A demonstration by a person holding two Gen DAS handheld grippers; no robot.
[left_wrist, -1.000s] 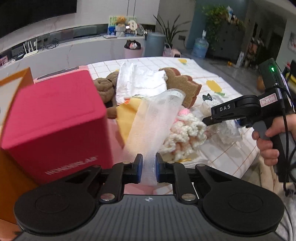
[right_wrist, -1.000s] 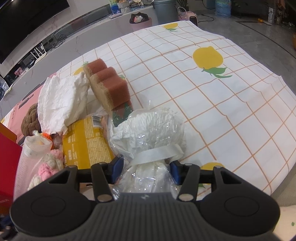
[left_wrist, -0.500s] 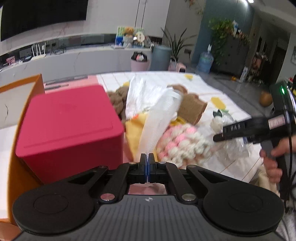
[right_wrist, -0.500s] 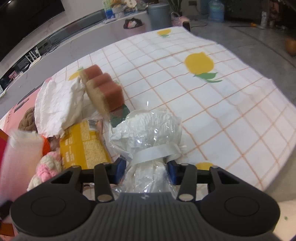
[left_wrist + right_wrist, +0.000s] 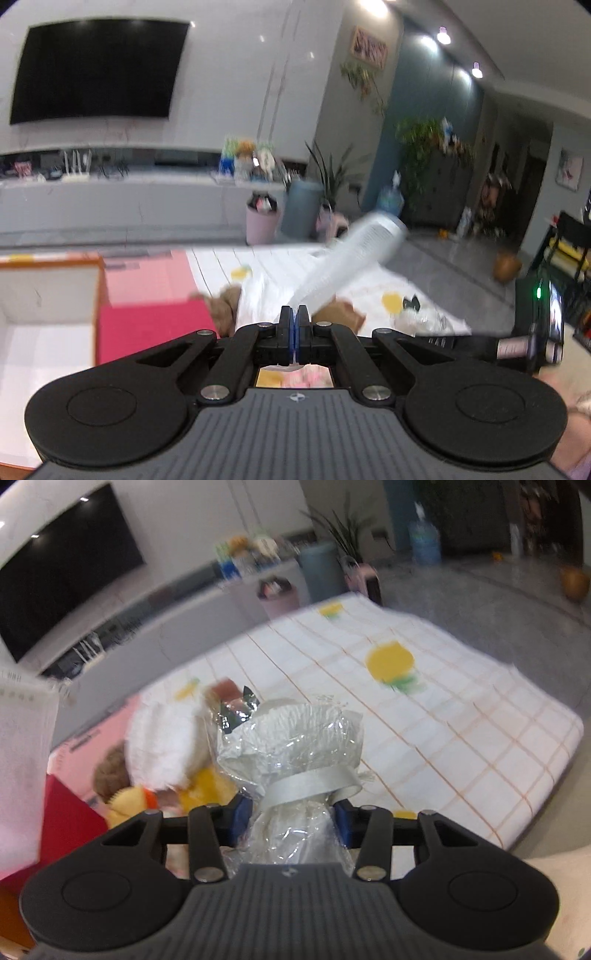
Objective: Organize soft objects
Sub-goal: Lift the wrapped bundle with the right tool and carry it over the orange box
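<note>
My left gripper is shut flat on the end of a white mesh sleeve. The sleeve sticks up and to the right, clear of the pile. In the right wrist view it shows as a blurred white strip at the left edge. My right gripper is shut on the neck of a plastic-wrapped white bundle tied with a white ribbon. The bundle is held above the lemon-print tablecloth.
Left of the pile stand a red box and an open orange-edged carton. On the cloth lie a white folded cloth, a brown plush, a yellow packet, a brown sponge and a pink crochet piece.
The left jaws went from partly open around the mesh sleeve to fully shut and lifted it. The right gripper squeezed tighter on the bundle. Both grippers rose and tilted up.
</note>
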